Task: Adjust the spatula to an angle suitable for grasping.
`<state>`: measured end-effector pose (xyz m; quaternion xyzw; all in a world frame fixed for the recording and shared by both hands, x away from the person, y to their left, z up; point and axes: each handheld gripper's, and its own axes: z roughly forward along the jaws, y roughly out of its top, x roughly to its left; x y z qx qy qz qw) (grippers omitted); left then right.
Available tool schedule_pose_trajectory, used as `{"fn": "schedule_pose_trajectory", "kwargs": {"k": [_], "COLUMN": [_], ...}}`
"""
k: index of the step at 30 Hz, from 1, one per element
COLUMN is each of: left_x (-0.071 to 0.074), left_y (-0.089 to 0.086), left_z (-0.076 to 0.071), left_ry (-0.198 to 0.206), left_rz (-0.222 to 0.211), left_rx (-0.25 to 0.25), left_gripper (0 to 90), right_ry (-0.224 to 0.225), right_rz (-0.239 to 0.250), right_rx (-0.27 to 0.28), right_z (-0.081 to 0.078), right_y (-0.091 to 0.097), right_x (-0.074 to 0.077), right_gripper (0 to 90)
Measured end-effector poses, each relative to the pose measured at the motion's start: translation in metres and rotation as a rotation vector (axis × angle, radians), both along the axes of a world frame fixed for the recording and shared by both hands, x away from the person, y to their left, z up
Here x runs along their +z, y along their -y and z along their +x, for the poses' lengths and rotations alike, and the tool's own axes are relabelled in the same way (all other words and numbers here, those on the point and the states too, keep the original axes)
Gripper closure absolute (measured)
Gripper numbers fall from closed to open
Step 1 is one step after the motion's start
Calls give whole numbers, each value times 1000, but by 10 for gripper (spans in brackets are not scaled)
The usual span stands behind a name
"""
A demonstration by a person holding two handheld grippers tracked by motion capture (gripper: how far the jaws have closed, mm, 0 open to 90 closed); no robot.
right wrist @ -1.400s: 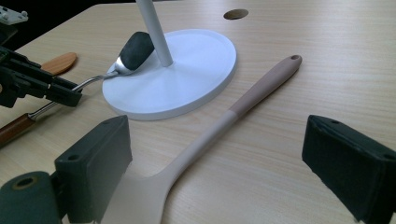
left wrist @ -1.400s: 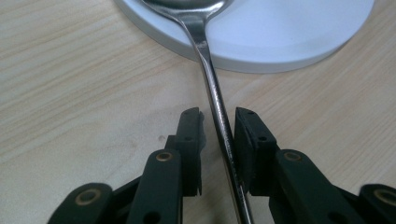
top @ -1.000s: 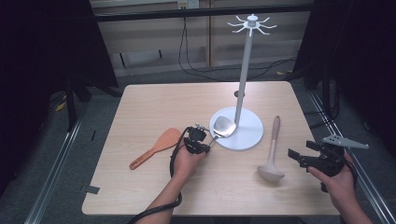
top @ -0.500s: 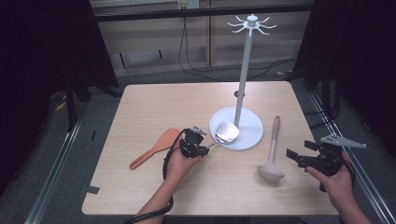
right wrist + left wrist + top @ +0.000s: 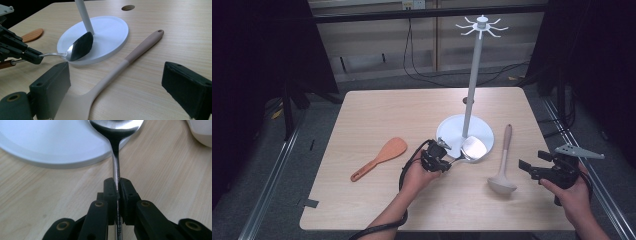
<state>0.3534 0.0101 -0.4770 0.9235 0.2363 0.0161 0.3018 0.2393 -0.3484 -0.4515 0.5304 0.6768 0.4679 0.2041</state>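
My left gripper (image 5: 438,156) is shut on the thin handle of a metal spoon (image 5: 473,148), just left of the white stand's round base (image 5: 447,131). In the left gripper view the jaws pinch the spoon's handle (image 5: 116,173), and the bowl lies ahead over the base rim (image 5: 50,157). The right gripper view has the spoon (image 5: 80,47) tilted on its side against the base (image 5: 110,32). My right gripper (image 5: 528,169) stands open near the table's right edge, beside a pale ladle (image 5: 504,160). The ladle's handle (image 5: 130,57) runs between its wide jaws.
An orange wooden spatula (image 5: 379,157) lies left of my left hand, and its blade shows in the right gripper view as well (image 5: 32,35). The stand's tall pole carries a ring of hooks (image 5: 481,22) at its top. A round hole (image 5: 128,7) sits in the tabletop behind the base.
My left gripper has carried the spoon a little to the right and toward the table's front, so the bowl now sits at the base's front rim. The right hand has kept still.
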Motion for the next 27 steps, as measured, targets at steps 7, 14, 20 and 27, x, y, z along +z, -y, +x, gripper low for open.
{"fn": "schedule_pose_trajectory", "kwargs": {"k": [7,14,20,27], "left_x": [0,-1,6,11], "left_y": [10,2,-7,-25], "left_z": [-3,-5,-7,-11], "left_ry": [27,45,55,58], "left_rz": [32,-6,-47,-77], "left_rx": [-87,-86,-54,-11], "left_gripper": [842,800,645,536], "right_ry": [-7,-5,19,42], "right_rz": [-2,-11,-29,-47], "right_rx": [5,17,50,109], "right_z": [0,1,4,10], "right_y": [-1,-3,-9,-21], "right_x": [0,-1,3,9], "right_gripper": [79,79,78,63]}}
